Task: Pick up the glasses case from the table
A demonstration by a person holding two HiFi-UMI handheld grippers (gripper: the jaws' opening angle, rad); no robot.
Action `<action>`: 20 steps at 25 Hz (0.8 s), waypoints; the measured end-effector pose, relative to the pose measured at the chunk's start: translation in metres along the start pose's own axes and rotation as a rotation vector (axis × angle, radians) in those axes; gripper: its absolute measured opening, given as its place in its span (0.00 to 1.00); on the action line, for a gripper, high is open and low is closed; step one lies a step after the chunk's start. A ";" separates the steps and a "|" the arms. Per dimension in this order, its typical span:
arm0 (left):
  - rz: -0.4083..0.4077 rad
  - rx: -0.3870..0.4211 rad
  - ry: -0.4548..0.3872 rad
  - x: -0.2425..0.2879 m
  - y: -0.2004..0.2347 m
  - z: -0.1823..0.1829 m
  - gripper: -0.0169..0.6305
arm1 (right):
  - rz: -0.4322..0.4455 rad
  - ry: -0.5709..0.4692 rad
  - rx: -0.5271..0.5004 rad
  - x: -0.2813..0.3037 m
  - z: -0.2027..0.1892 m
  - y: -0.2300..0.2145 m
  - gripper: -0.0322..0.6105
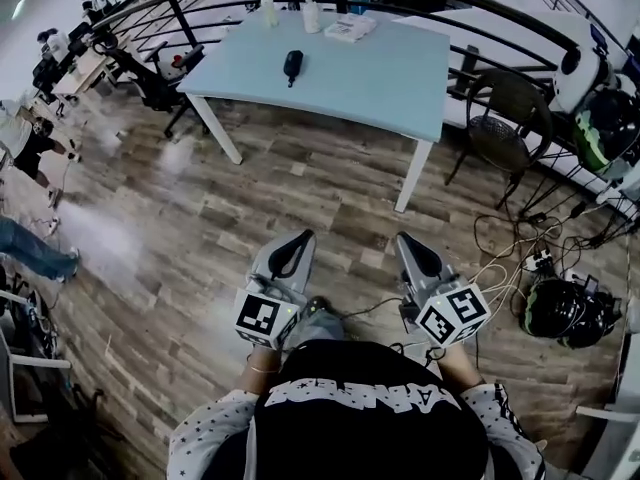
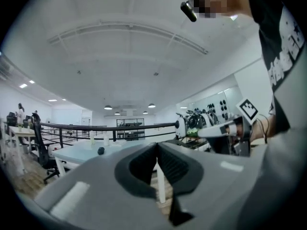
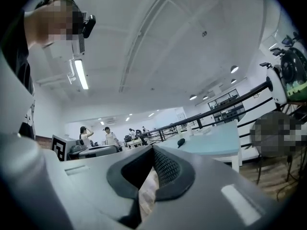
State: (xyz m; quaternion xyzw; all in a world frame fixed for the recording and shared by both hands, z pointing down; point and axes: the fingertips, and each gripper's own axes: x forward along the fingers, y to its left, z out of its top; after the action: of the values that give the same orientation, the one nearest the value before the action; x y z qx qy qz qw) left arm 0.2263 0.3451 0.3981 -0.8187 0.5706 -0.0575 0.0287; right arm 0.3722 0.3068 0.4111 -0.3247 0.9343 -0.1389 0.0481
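Wood floor (image 1: 300,178) fills most of our head view, with a pale table (image 1: 380,88) standing at its far side. Starting from the left, we see a person (image 1: 25,143) at the far left edge and an office chair (image 1: 150,83) by the table's left corner. Next comes the case (image 1: 292,65), a dark oblong lying on the left half of the table top. It lies alone, with bottles (image 1: 311,15) well behind it at the far edge. Its long axis runs near to far, roughly toward us.

Near us, the left gripper (image 1: 300,238) is held level with its jaws pressed together and nothing between them. The right gripper (image 1: 405,238), just beside it, is likewise closed and empty. Right of the table stands a dark chair (image 1: 510,118), and helmets (image 1: 560,313) lie among cables on the floor.

The case lies far ahead of both grippers and well apart from them, with open floor and the table's near edge between. In the head view it sits almost straight beyond the left gripper and off to the far left of the right one. We therefore judge the left gripper to be the better placed of the two, though only slightly. Because the long axis points our way, we judge that jaws coming in level from here would close across its narrow width. Whichever gripper goes, its jaws must open first.
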 end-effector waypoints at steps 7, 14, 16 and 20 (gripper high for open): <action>0.007 -0.012 -0.002 0.011 0.053 -0.016 0.03 | 0.019 0.056 0.025 0.072 -0.014 0.000 0.06; 0.058 -0.030 -0.001 0.006 0.130 -0.028 0.03 | 0.015 0.073 0.026 0.144 -0.017 0.011 0.06; 0.052 -0.043 0.009 0.002 0.153 -0.030 0.03 | 0.012 0.077 0.030 0.166 -0.018 0.016 0.06; 0.003 -0.058 -0.005 0.000 0.192 -0.029 0.03 | 0.004 0.090 0.029 0.209 -0.019 0.023 0.06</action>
State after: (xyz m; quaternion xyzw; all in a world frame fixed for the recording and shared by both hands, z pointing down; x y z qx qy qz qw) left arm 0.0442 0.2787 0.4053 -0.8184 0.5733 -0.0390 0.0066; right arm 0.1913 0.1993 0.4223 -0.3153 0.9341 -0.1669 0.0108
